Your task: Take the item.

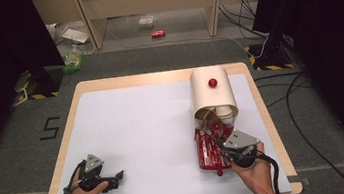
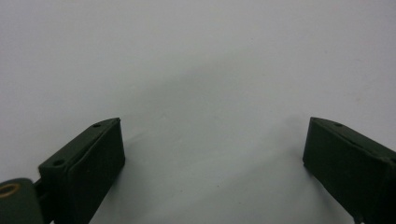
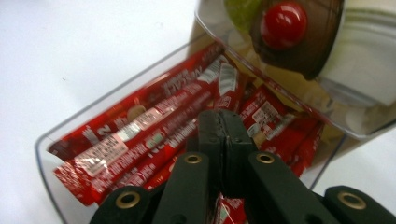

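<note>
Two grippers sat at the near edge of the white table [image 1: 129,133], one in each of the person's hands. The left gripper [image 1: 118,175] lay low over bare tabletop at the near left, its jaws spread wide with nothing between them, as the left gripper view showed plainly. The right gripper [image 1: 221,147] stood at the near right, its jaws pressed flat together; in the right gripper view the closed pads met over the red packets [image 3: 140,140], and whether a packet's edge was pinched between them could not be told. Those long red snack packets lay side by side in a clear plastic tray [image 3: 60,144], just ahead of the right hand [image 1: 256,171]. Beyond the tray, and touching its far end, a cream cylindrical container [image 1: 212,94] lay on its side with its open mouth facing the tray; a small red knob [image 1: 212,82] showed on its upper side. Farther off, past the table's far edge, a red can [image 1: 158,33] lay on the floor among cables.
</note>
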Demonstrator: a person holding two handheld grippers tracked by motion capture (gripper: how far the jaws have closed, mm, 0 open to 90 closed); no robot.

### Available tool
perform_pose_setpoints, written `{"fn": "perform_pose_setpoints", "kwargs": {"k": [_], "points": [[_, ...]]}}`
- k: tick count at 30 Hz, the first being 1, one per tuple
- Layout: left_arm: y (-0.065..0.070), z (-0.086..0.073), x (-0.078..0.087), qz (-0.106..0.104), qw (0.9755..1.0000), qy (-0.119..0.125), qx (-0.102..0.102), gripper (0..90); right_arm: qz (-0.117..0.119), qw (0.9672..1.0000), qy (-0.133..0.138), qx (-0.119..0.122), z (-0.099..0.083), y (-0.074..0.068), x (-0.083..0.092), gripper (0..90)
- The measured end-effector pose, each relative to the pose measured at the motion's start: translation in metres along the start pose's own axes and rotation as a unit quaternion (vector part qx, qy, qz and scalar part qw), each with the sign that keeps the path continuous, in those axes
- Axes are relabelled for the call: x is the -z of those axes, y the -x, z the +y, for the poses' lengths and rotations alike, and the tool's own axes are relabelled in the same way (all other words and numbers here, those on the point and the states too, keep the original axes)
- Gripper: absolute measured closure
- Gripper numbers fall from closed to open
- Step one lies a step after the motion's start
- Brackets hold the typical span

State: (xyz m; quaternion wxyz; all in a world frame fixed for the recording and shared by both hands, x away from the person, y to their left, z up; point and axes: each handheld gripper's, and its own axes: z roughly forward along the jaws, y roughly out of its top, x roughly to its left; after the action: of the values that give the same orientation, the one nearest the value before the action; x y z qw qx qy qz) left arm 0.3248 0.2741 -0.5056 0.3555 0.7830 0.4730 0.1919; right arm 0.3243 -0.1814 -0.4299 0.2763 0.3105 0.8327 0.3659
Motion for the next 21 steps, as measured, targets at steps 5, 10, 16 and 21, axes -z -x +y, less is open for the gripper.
{"fn": "perform_pose_setpoints", "kwargs": {"k": [5,10,16,21], "points": [[0.0,0.0,0.0,0.0,1.0,0.0,0.0,4.7,0.007,0.9999,-0.007,-0.01,-0.0026,0.0028,-0.0014,84.8],[-0.0001,0.0,0.0,-0.001,1.0,0.0,0.0,4.8,0.006,0.9995,-0.025,-0.018,-0.0099,0.002,-0.0096,78.7],[-0.0001,0.0,0.0,0.0,1.0,0.0,0.0,4.8,0.01,0.9996,-0.017,-0.019,-0.0087,0.0026,-0.0072,82.2],[-0.0001,0.0,0.0,0.0,1.0,0.0,0.0,4.8,0.011,0.9997,-0.014,-0.016,-0.006,0.0025,-0.0027,82.8]]}}
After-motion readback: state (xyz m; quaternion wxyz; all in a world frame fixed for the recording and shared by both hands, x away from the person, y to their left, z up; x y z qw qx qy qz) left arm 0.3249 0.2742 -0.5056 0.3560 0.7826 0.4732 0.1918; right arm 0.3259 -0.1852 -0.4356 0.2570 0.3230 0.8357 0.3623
